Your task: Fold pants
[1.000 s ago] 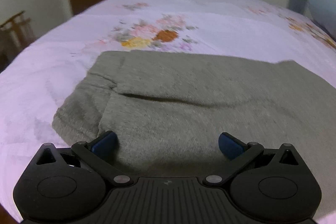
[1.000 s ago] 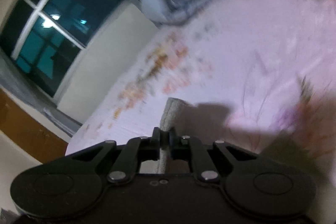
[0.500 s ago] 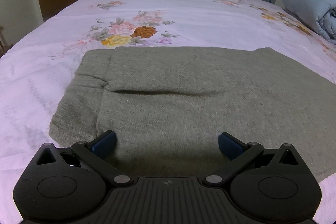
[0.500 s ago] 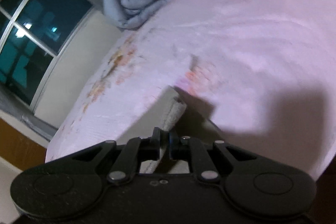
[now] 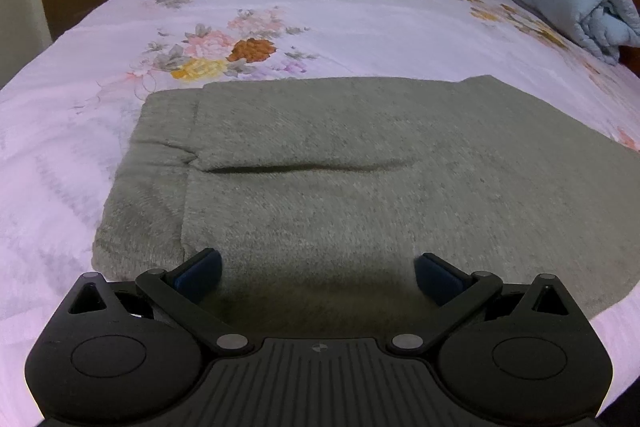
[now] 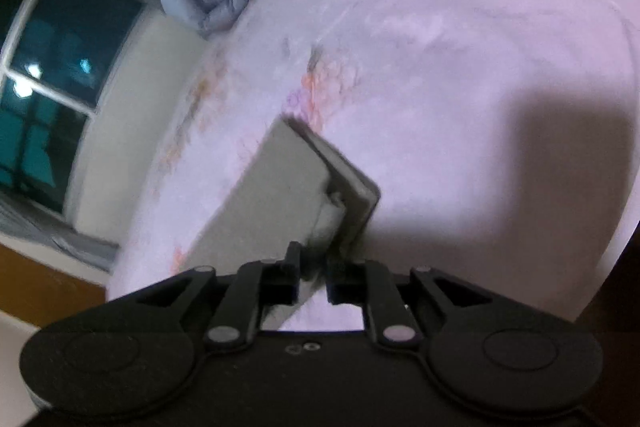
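Presently the soft, limp grey-green fleece pants are lying folded near the flowered pink bed's front edge, the left gripper hovering wide, the right gripper narrowly opening around a corner, the likeliest hold.

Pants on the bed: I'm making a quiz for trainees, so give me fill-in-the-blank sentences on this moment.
1. The grey pants lie on a floral ____.
2. The left gripper has its blue-padded fingers spread ____.
3. The rolled quilt by the headboard is light ____.

Missing words: bedsheet; open; blue
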Action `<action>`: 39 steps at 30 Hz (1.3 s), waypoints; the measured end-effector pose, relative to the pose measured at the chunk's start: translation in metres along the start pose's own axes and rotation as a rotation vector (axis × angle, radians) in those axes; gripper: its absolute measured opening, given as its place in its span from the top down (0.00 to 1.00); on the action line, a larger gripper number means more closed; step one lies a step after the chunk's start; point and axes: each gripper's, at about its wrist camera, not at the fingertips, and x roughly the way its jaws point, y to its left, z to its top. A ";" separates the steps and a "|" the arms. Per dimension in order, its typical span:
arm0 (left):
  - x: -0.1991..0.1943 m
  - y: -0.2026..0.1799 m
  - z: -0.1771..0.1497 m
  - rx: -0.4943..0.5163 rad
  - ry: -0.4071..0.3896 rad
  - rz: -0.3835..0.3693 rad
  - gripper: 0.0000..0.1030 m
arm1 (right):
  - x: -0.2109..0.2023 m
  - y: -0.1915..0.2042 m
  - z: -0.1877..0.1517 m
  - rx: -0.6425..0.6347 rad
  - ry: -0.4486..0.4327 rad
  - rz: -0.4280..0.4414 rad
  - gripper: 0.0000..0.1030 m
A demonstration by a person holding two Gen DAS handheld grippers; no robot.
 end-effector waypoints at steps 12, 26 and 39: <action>-0.001 -0.001 -0.002 -0.002 -0.013 0.006 0.00 | -0.018 -0.017 -0.012 0.129 -0.078 0.098 0.84; 0.000 0.000 -0.003 -0.002 -0.023 0.008 0.00 | -0.046 0.069 0.003 -0.209 -0.172 0.342 1.00; 0.000 -0.002 -0.003 0.001 -0.022 0.015 0.00 | 0.000 -0.017 0.001 0.022 -0.056 0.100 1.00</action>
